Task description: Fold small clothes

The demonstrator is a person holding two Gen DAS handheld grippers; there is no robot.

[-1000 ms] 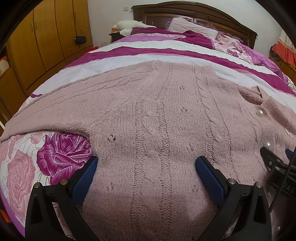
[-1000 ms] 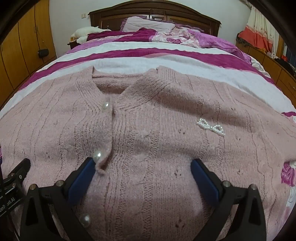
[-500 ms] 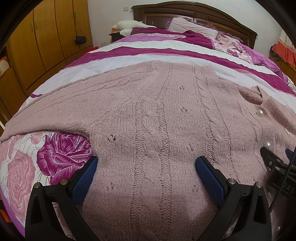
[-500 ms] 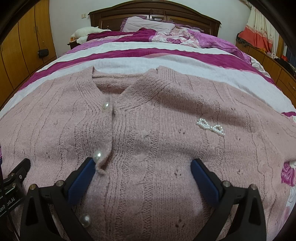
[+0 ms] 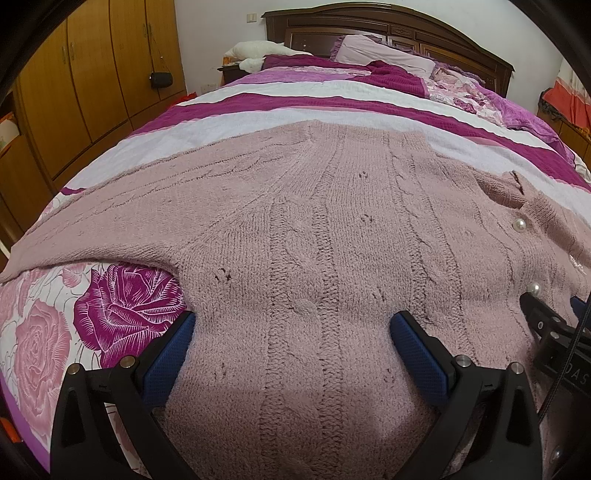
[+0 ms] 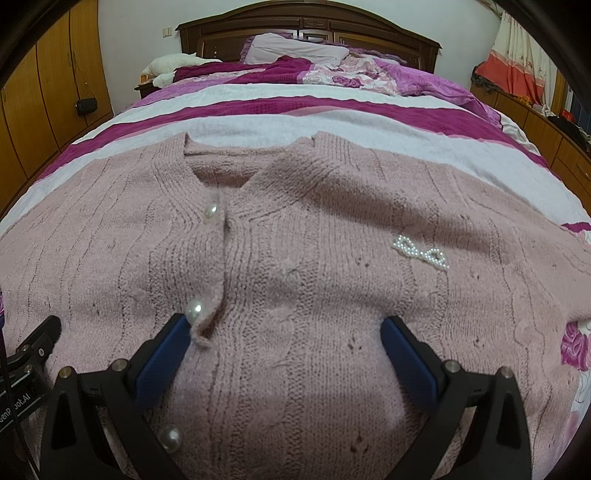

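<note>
A pink knitted cardigan (image 5: 332,229) lies flat and face up on the bed, one sleeve stretched out to the left. In the right wrist view the cardigan (image 6: 314,266) shows its V-neck, pearl buttons (image 6: 211,211) down the placket and a beaded bow (image 6: 421,253). My left gripper (image 5: 291,325) hovers open over the garment's left half, blue pads wide apart. My right gripper (image 6: 282,328) is open above the lower placket, its left pad close to a pearl button. Neither gripper holds any fabric.
The bed has a striped magenta-and-white blanket (image 6: 295,122) beyond the cardigan and a rose-print sheet (image 5: 110,306) at the near left. Pillows and a dark wooden headboard (image 6: 306,33) stand at the far end. Wooden wardrobes (image 5: 92,85) line the left wall.
</note>
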